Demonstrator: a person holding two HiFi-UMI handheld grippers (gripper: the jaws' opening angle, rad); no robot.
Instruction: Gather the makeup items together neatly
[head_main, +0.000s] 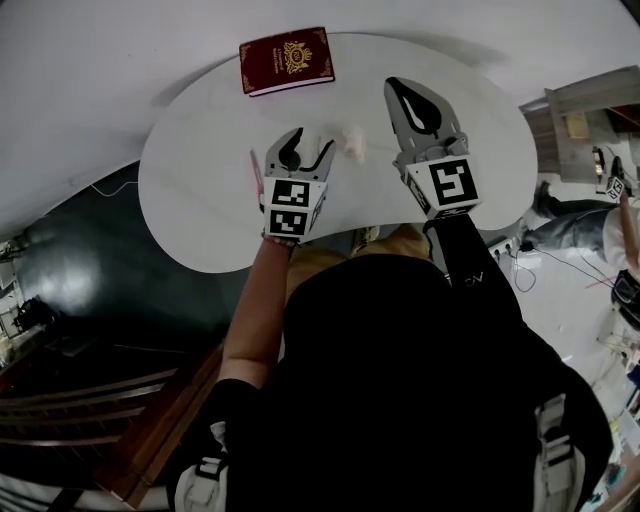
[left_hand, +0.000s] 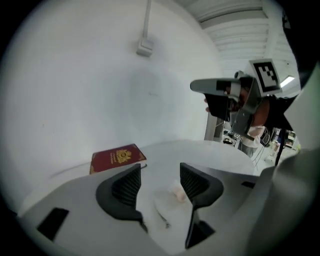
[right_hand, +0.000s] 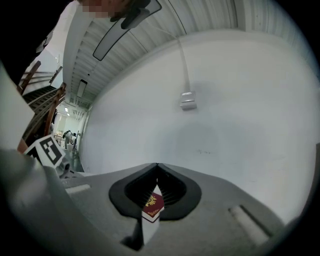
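Note:
On the white table lies a small pale peach puff, with a flat white pad beside it. My left gripper hangs above them, tilted down and open, holding nothing. In the left gripper view the puff shows in the gap close to the right finger. A thin pink stick lies just left of that gripper. My right gripper hovers level over the table's right half, shut and empty. Its tips meet in the right gripper view.
A dark red book with a gold crest lies at the table's far edge. It also shows as the red book in the left gripper view. A white wall with a cable box stands behind. Dark floor and wooden steps lie to the left.

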